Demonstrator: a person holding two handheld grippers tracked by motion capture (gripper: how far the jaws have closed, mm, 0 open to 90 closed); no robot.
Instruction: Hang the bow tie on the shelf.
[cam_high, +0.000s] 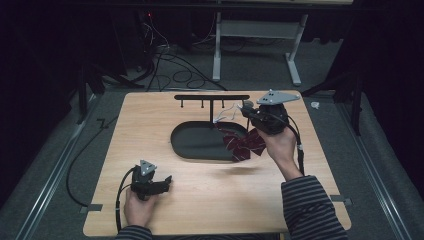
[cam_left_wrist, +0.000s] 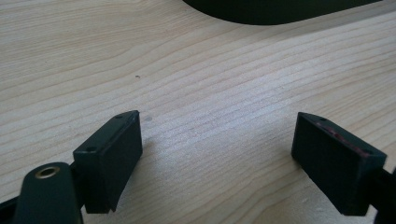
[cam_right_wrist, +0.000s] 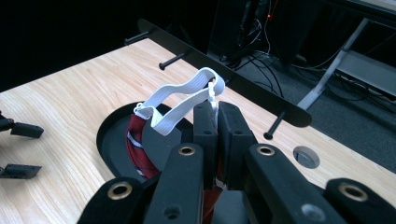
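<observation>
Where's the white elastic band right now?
In the right gripper view, the white elastic band is pinched in the right gripper, looping up over the black tray, just short of the peg rack.

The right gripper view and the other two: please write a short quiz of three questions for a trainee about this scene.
1. True or false: the right gripper is shut on the white elastic strap of the dark red patterned cloth.
2. How do the jaws of the left gripper stand? A) wide apart over bare wood B) closed on the strap C) closed on the tray's rim
3. Fill in: the cloth hangs partly over the black oval ____.

Key: 1 true. 2 A. 3 tray. The black rack with pegs stands behind the tray on the table.
</observation>
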